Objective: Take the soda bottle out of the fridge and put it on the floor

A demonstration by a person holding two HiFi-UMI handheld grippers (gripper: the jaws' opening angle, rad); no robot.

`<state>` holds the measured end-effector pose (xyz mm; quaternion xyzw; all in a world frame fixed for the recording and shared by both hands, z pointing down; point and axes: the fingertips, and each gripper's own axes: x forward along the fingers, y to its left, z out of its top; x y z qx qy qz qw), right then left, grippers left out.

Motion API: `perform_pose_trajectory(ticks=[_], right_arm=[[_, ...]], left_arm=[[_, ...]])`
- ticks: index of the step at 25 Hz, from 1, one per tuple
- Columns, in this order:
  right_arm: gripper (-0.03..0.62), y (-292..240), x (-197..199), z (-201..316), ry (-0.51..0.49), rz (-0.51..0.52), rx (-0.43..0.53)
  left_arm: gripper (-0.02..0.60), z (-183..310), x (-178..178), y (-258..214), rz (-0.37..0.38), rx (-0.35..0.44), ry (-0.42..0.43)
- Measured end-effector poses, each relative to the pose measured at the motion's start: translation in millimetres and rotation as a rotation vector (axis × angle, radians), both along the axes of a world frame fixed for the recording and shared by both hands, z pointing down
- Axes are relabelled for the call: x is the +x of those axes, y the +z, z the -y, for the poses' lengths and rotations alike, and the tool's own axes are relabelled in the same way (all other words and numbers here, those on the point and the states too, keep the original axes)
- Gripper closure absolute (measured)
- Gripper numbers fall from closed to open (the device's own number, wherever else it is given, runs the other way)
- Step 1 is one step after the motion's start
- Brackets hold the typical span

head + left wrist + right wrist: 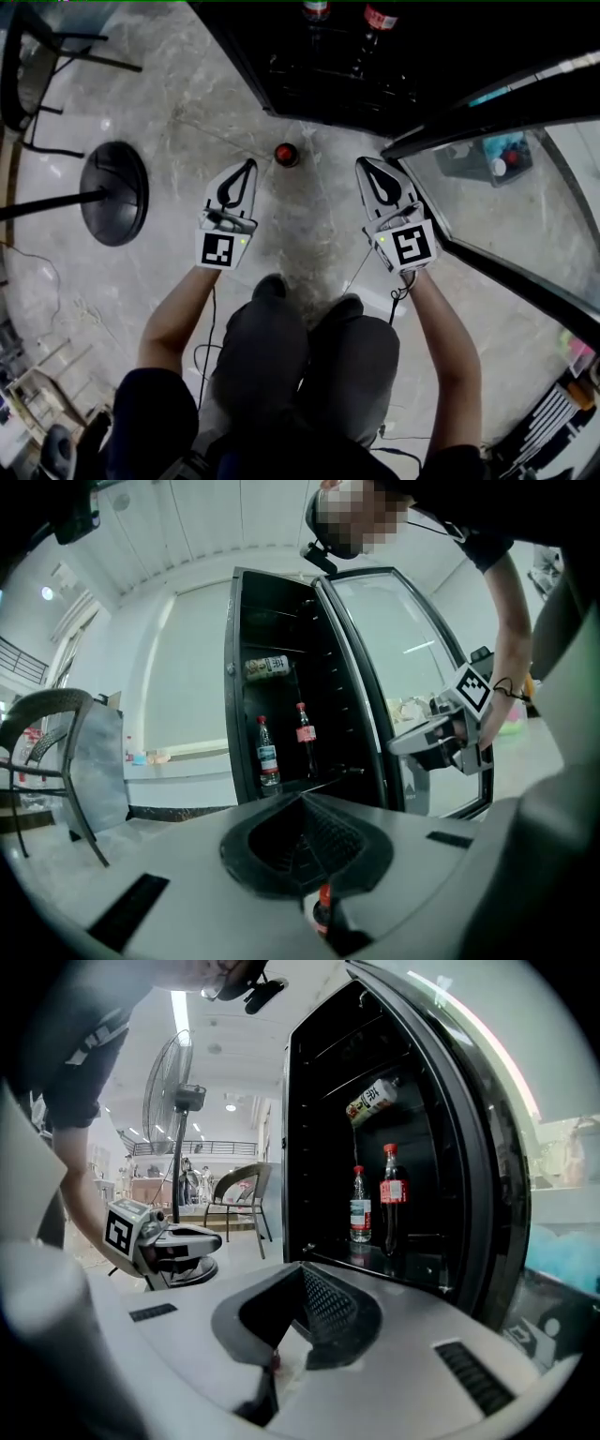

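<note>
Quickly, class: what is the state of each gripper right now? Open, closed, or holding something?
Left gripper: closed, holding nothing.
Right gripper: closed, holding nothing.

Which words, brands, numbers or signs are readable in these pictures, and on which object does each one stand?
No text reads with certainty.
Red label, dark soda bottle in the fridge: too small to read.
Label, clear bottle beside it: blurred.
Label, bottle lying on the upper shelf: characters, unreadable.
Marker cube on the left gripper, another on the right gripper: black square patterns, no words.
</note>
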<state>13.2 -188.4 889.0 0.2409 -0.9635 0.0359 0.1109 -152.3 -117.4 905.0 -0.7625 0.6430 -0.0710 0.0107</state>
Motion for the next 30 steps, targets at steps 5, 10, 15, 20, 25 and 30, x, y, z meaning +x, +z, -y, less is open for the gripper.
perform_pose_trajectory(ticks=[5,10,15,20,25,30], right_arm=[[0.576,-69.0,4.7,-11.4,-0.002,0.008,0.009],[0.576,-152.0,7.7,-22.1,-0.004,0.010,0.000],[0.576,-251.5,10.3,-34.1,0.010,0.010,-0.005],[0.576,-364.3,16.9,-35.0,0.064,0.037,-0.027],[0.576,-476.1,22.1,-47.4,0.088,0.047,-0.040],[0.576,-577.7,27.3,-54.4,0.107,0.077,-0.025]], left_arm=[[0.558,-11.0,-7.9,-75.8,0.013,-0.007,-0.016],[0.558,-19.2,-0.4,-170.7,0.006,-0.017,-0.010],[0.558,-27.1,4.1,-279.8,-0.002,-0.023,-0.019],[0.558,-30.7,1.2,-391.3,-0.007,-0.028,-0.038],[0.558,-35.7,8.9,-503.8,-0.023,-0.021,-0.025],[0.558,-41.1,10.3,-600.0,-0.033,0.003,-0.041]])
